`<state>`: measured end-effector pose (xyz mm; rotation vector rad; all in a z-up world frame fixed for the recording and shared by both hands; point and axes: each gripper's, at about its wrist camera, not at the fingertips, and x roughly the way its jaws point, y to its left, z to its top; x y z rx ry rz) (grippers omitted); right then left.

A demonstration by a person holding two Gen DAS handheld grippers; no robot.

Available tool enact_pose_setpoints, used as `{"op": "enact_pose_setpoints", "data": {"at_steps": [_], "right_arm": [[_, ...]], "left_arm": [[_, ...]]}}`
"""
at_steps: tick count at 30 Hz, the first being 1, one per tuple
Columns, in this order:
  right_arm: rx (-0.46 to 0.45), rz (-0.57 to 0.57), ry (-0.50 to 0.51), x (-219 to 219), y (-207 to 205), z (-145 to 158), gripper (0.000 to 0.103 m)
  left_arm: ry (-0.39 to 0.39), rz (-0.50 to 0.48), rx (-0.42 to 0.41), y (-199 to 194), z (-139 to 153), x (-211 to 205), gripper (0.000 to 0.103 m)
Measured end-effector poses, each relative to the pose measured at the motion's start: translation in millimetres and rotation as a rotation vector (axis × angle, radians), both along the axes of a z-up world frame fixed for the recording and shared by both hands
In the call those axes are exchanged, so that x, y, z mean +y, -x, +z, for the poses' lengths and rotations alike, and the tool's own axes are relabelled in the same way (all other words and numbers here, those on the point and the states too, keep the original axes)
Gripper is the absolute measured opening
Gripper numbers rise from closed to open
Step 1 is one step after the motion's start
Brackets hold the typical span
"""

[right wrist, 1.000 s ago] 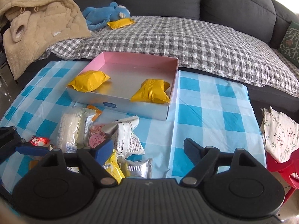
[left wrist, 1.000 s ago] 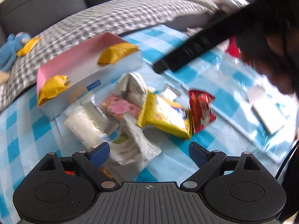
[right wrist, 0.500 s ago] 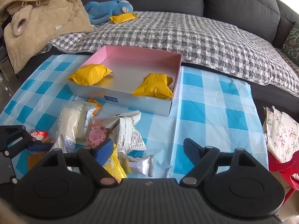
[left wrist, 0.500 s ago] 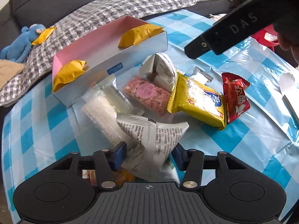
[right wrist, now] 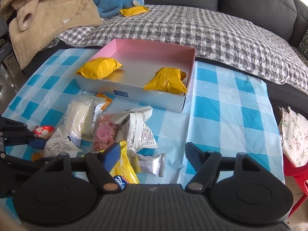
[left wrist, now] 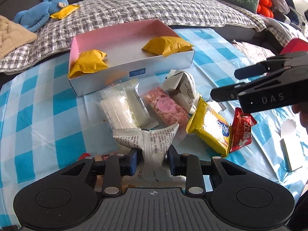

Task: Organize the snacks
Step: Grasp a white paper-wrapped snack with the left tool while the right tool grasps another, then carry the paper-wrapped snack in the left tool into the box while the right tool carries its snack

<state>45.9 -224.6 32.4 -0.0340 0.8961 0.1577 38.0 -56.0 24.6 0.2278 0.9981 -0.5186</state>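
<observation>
White printed snack packet (left wrist: 152, 140) pinched in left hand-held gripper (left wrist: 153, 158); pink box (left wrist: 123, 38) lies at 12 o'clock w/ long axis crosswise. Right hand-held gripper (right wrist: 152, 154) wide, empty.

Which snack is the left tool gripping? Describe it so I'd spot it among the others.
Start at the pink-lined box on the checked tablecloth; the loose pile of snacks lies in front of it. At the pile's near edge, the white packet sits pinched between the left gripper fingers. Unlike its neighbours, it is crumpled white wrapping covered in small black print.
</observation>
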Motion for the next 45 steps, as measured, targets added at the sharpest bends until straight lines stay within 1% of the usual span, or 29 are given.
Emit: {"op": "enact_pose_setpoints", "data": {"at_steps": [4,6,8,10,12,15,19,21,22,24,30,37,40,42,43,45], "right_arm": [[0.021,-0.019,-0.094,-3,-9,-5,0.067],[0.025,-0.03,-0.109,-3,-16,-9,0.064],[0.029,-0.032,-0.122,-1,-23,-13,0.062],[0.038,-0.025,-0.136,2,-28,-18,0.058],[0.039,-0.025,-0.148,4,-33,-22,0.057],[0.037,-0.026,-0.14,9,-40,-29,0.055],[0.02,-0.023,-0.08,19,-47,-37,0.054],[0.024,-0.028,-0.082,18,-50,-37,0.045],[0.028,-0.03,-0.104,16,-50,-34,0.034],[0.03,-0.041,-0.152,11,-49,-30,0.03],[0.036,-0.042,-0.157,9,-45,-25,0.026],[0.013,-0.069,-0.199,6,-40,-16,0.025],[0.017,-0.085,-0.187,4,-41,-17,0.025],[0.017,-0.096,-0.19,2,-42,-18,0.025],[0.014,-0.097,-0.188,2,-42,-17,0.025],[0.006,-0.096,-0.181,2,-41,-17,0.025]], "left_arm": [[0.056,0.057,0.005,-8,9,11,0.027],[0.083,0.086,0.002,-12,13,16,0.023],[0.109,0.115,0.005,-16,15,20,0.023],[0.118,0.122,0.008,-17,15,21,0.023],[0.117,0.124,0.011,-18,13,21,0.022],[0.125,0.136,0.005,-20,14,23,0.022],[0.131,0.145,-0.001,-21,15,24,0.022],[0.134,0.148,-0.001,-21,16,25,0.022],[0.137,0.152,-0.004,-21,16,27,0.022],[0.142,0.161,-0.01,-22,18,29,0.021],[0.159,0.184,-0.013,-24,22,34,0.02],[0.188,0.196,-0.028,-25,29,41,0.017],[0.185,0.185,-0.019,-27,26,41,0.017],[0.183,0.192,-0.011,-27,24,41,0.019],[0.174,0.185,-0.017,-26,24,40,0.021],[0.13,0.147,-0.036,-24,22,35,0.024]]}}
